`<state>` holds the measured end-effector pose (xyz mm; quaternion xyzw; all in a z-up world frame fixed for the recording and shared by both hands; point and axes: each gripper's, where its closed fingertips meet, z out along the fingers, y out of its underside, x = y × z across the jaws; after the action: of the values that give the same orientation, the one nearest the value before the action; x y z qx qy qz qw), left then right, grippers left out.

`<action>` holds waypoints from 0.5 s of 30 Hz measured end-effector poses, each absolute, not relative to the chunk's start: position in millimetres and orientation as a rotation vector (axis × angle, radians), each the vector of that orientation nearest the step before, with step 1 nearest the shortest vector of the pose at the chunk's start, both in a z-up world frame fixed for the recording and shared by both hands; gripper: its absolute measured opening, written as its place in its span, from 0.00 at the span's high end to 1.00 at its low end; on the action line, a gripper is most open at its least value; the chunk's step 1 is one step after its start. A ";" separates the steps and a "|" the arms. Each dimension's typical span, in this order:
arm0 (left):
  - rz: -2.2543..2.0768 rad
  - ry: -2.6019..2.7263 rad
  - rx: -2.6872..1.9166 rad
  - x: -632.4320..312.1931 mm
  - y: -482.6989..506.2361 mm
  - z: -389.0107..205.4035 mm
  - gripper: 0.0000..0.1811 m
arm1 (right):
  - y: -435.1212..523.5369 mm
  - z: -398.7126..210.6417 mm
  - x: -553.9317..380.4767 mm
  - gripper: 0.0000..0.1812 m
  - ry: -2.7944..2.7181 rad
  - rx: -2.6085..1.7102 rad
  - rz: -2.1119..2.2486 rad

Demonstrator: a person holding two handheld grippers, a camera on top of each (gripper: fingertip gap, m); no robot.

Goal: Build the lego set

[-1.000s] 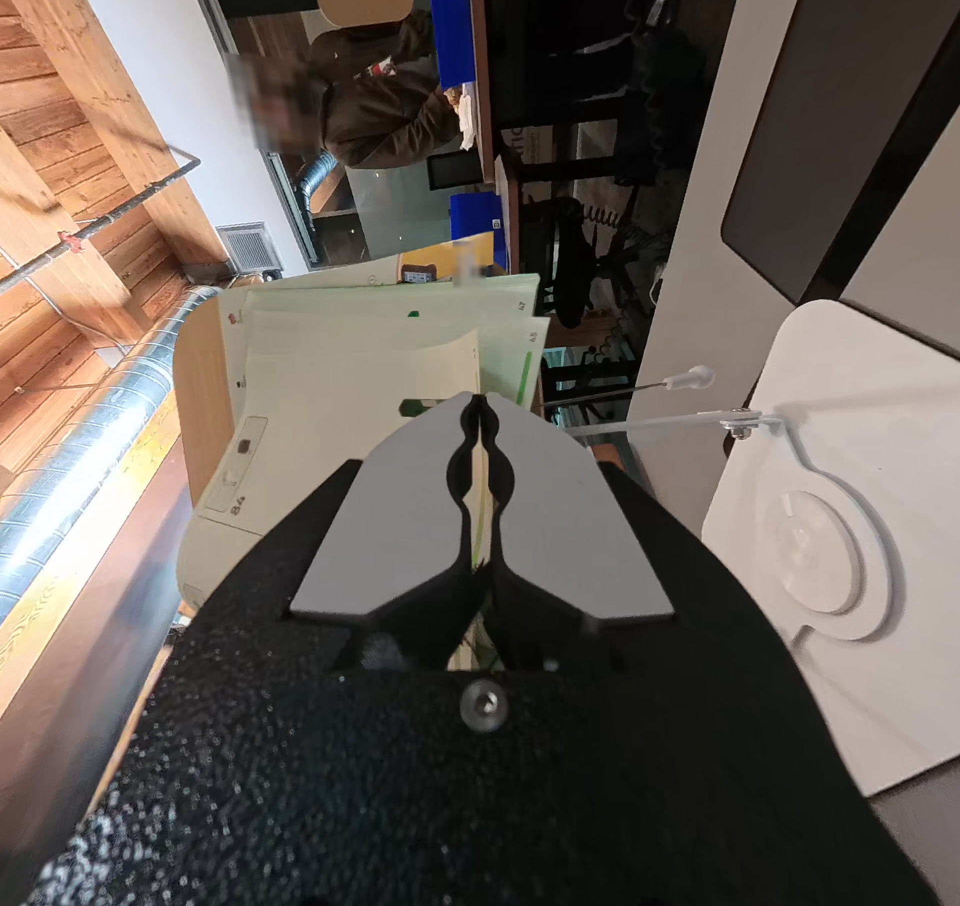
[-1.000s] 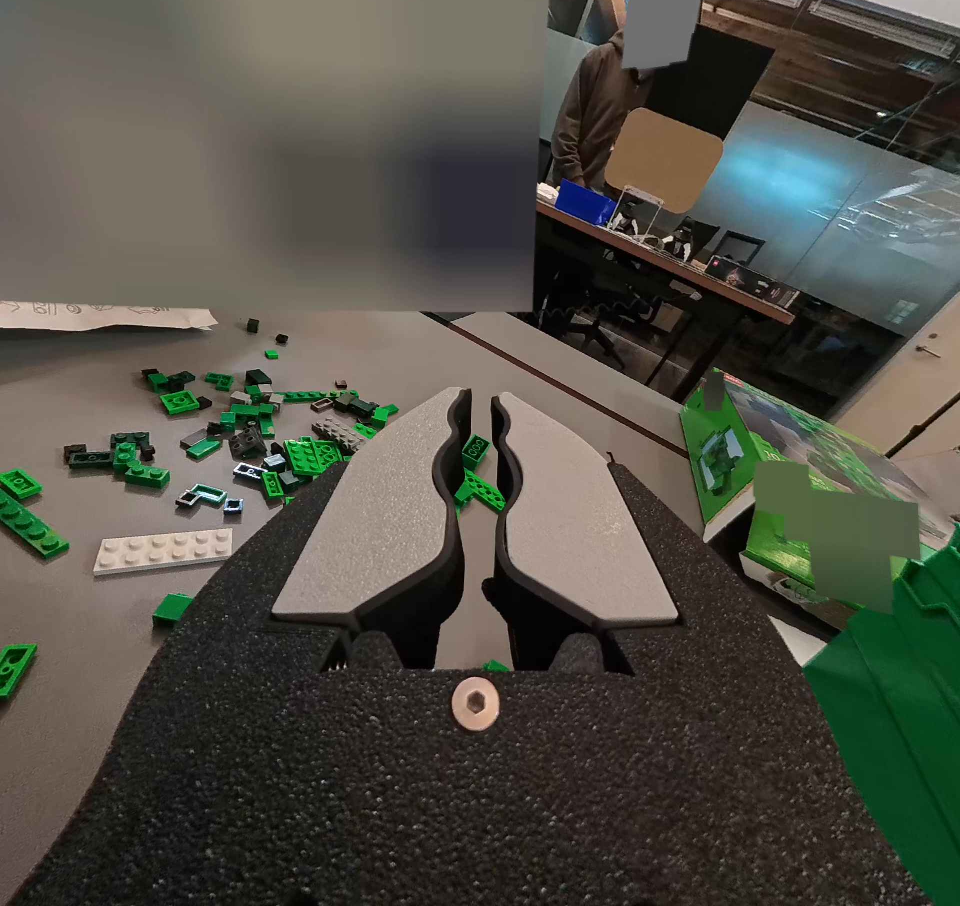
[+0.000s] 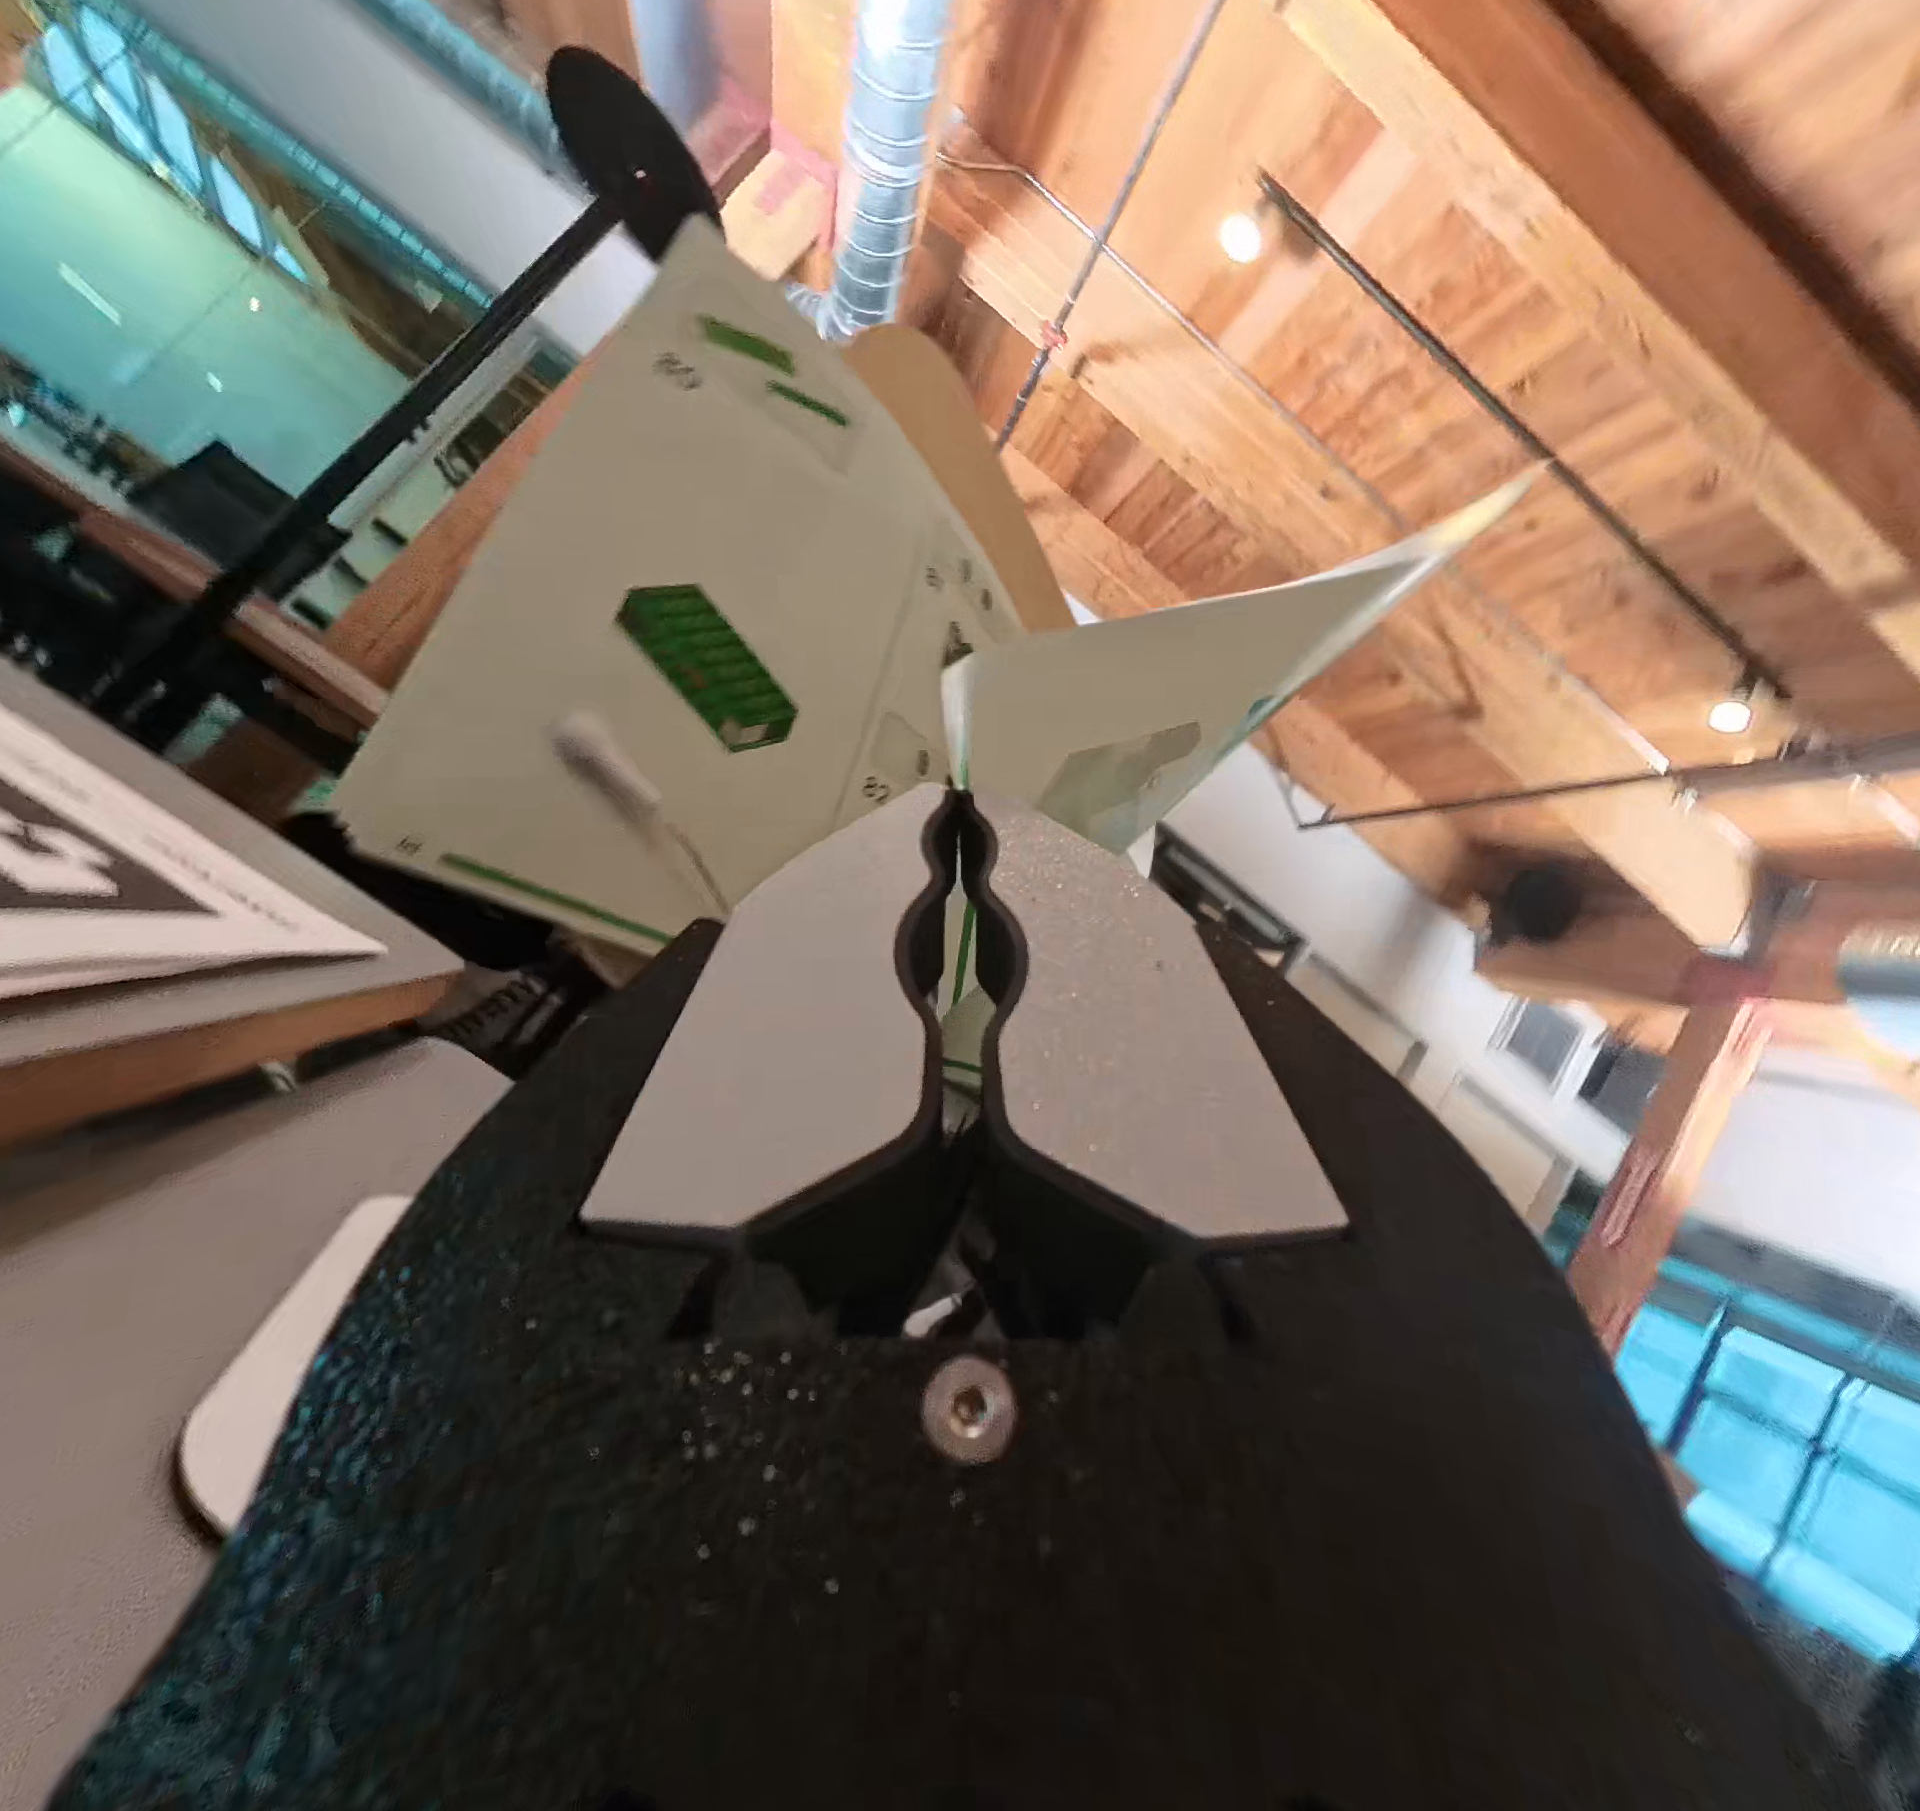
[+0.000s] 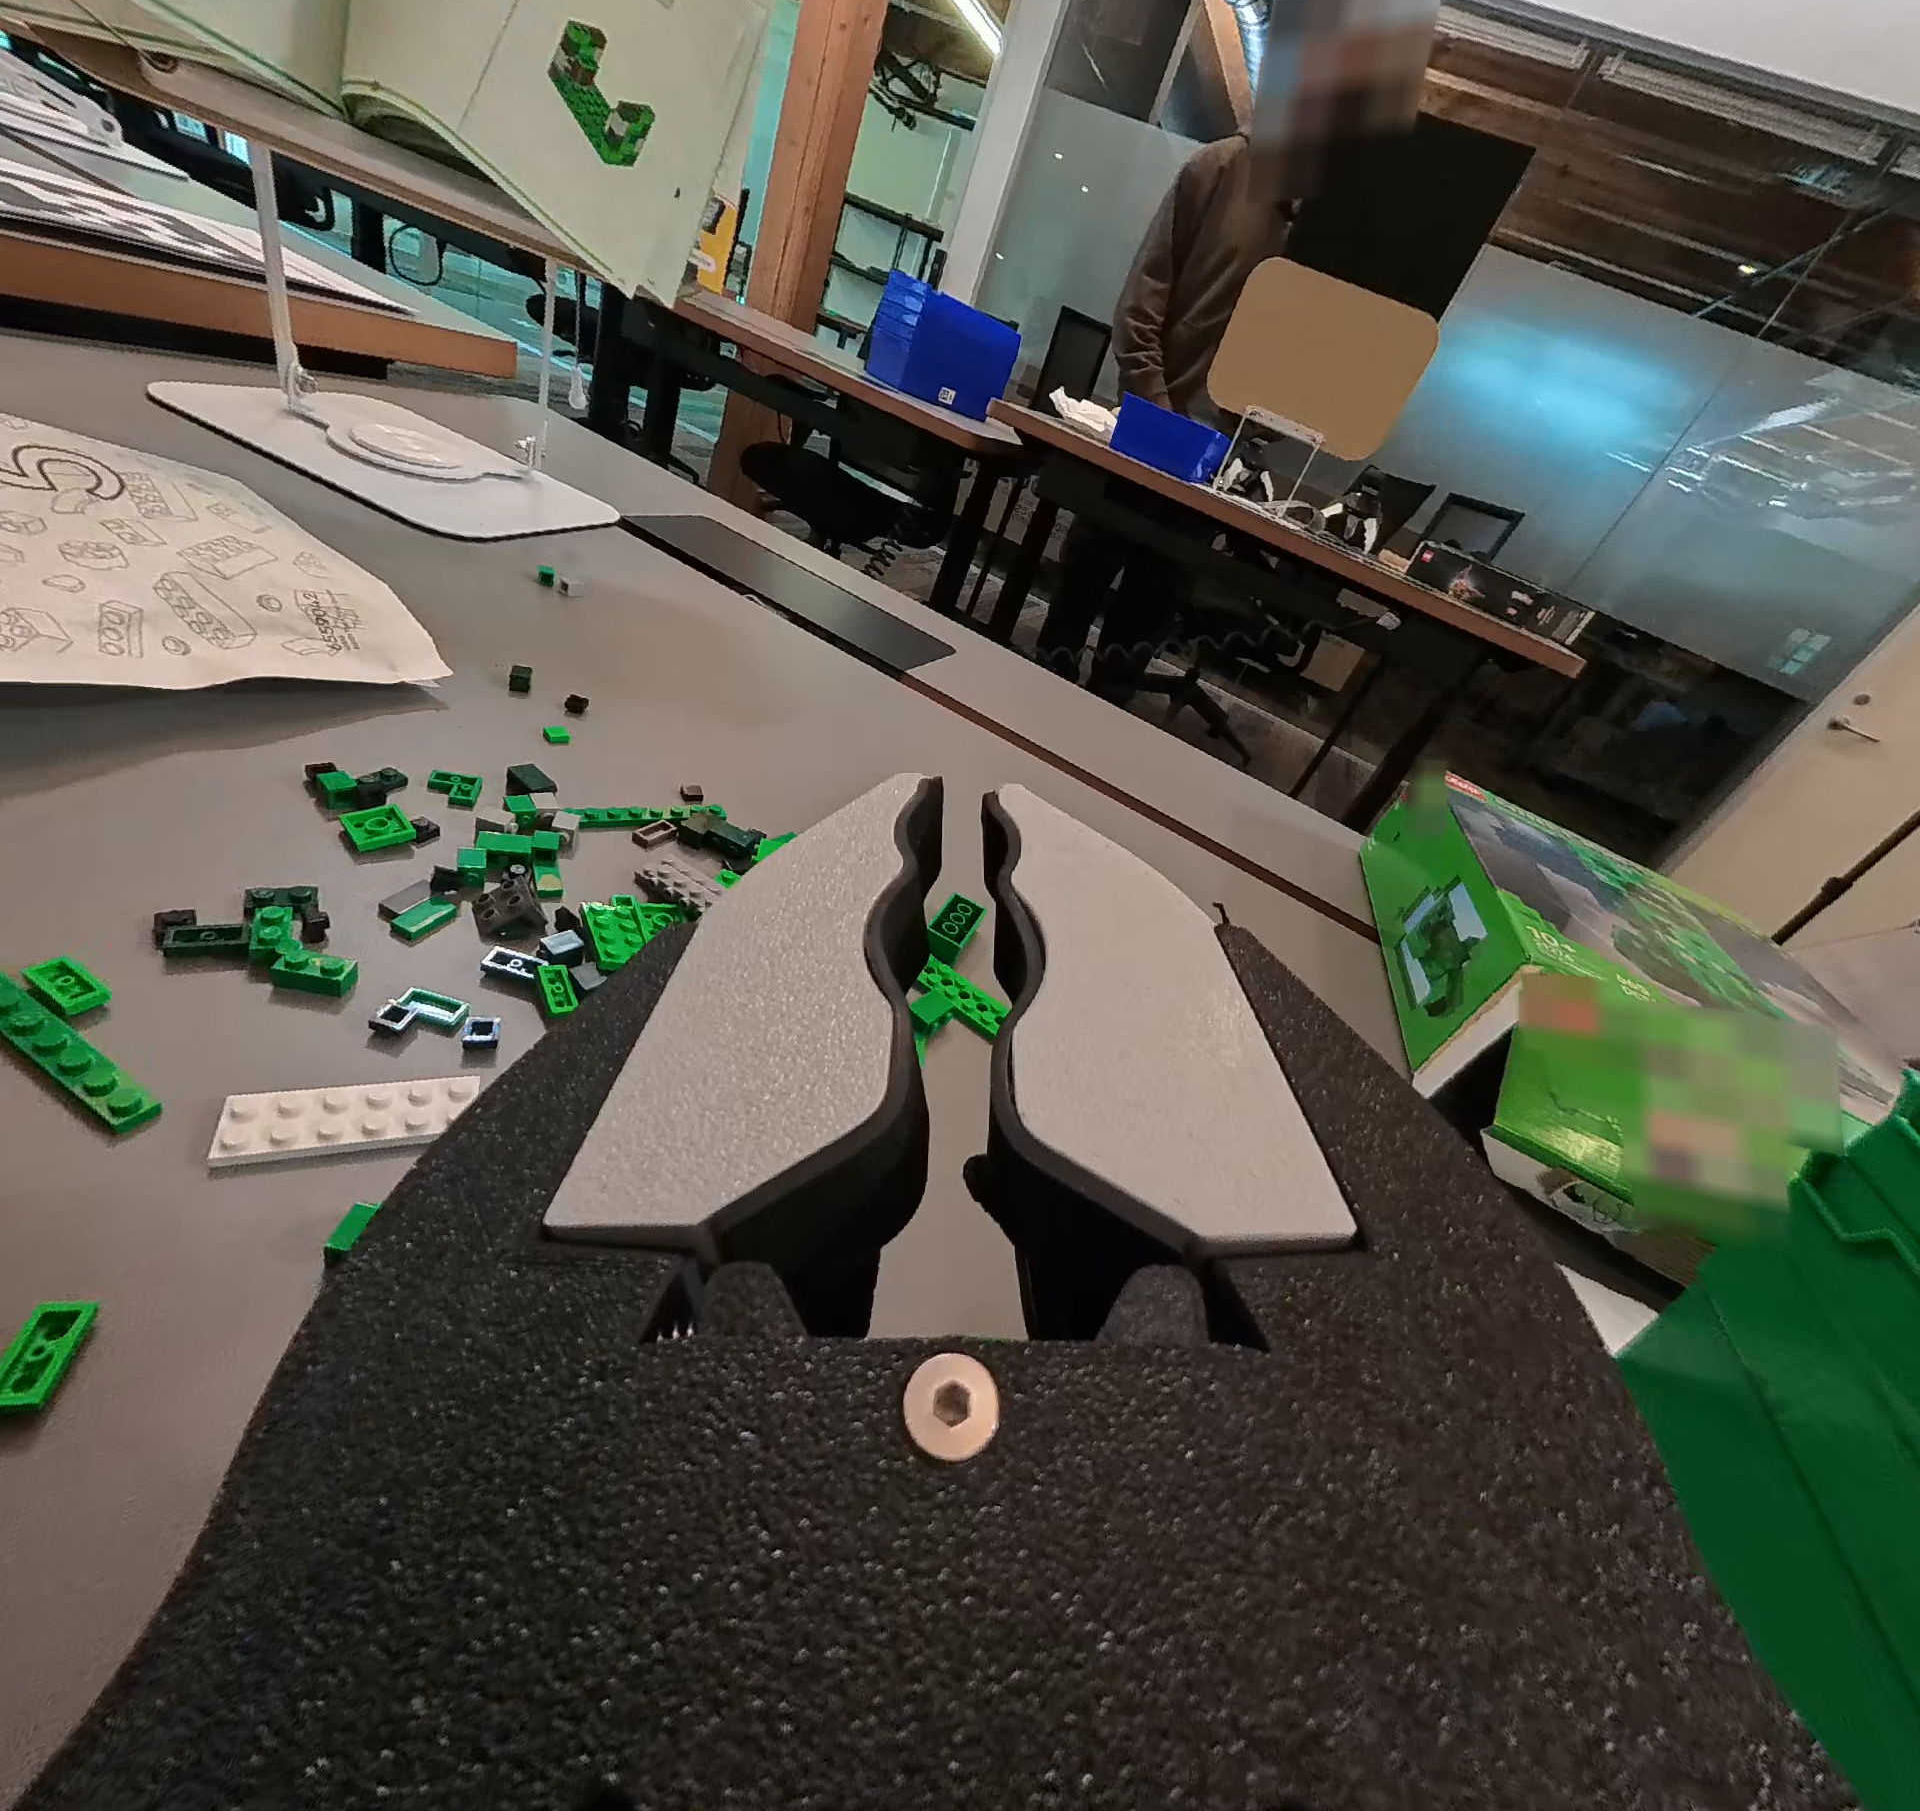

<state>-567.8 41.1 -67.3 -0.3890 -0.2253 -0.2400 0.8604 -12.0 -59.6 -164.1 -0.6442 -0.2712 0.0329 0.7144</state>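
My left gripper (image 3: 962, 805) is shut on a page (image 3: 1195, 701) of the instruction booklet (image 3: 665, 639), which rests on a stand; the page stands lifted to the right of the open spread. In the right wrist view the booklet (image 4: 540, 47) shows at the top left on its white stand (image 4: 395, 452). My right gripper (image 4: 962, 795) is slightly open and empty, held above the grey table (image 4: 727, 681). Loose green, black and grey lego pieces (image 4: 499, 888) lie scattered ahead of it, with a white plate (image 4: 343, 1117) and a long green plate (image 4: 73, 1055) nearer left.
A printed paper bag (image 4: 177, 577) lies at the far left. The green lego box (image 4: 1558, 972) stands at the right, with a green bin (image 4: 1829, 1449) nearer. A person stands at a far table with blue bins (image 4: 940, 343).
My left gripper has swung round with the page, so its view now tilts up toward the ceiling. My right gripper has tilted a little; the pieces lie as before.
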 end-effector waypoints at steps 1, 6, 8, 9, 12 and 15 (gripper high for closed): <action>-0.545 -0.508 -0.799 -573.3 40.6 -72.9 1.00 | -59.7 -163.8 -12.1 0.96 -0.600 -1.425 0.075; -0.628 -0.580 -0.764 -587.7 40.2 -86.0 0.99 | -60.0 -163.1 -12.4 0.96 -0.601 -1.420 0.076; -0.638 -0.592 -0.742 -592.0 37.9 -85.5 0.97 | -59.9 -163.0 -12.5 0.96 -0.601 -1.419 0.076; -0.648 -0.601 -0.735 -594.1 37.2 -85.5 0.95 | -59.9 -163.2 -12.6 0.96 -0.602 -1.420 0.076; -0.670 -0.621 -0.729 -599.2 36.9 -87.2 0.93 | -59.7 -163.6 -13.1 0.96 -0.604 -1.420 0.076; -0.685 -0.636 -0.729 -603.0 37.6 -90.7 0.92 | -59.5 -163.6 -13.0 0.96 -0.605 -1.419 0.074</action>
<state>-603.0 37.6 -90.7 -0.3437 -0.2998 -0.3227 0.8294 -13.0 -59.5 -163.6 -0.6411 -0.2734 0.0333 0.7163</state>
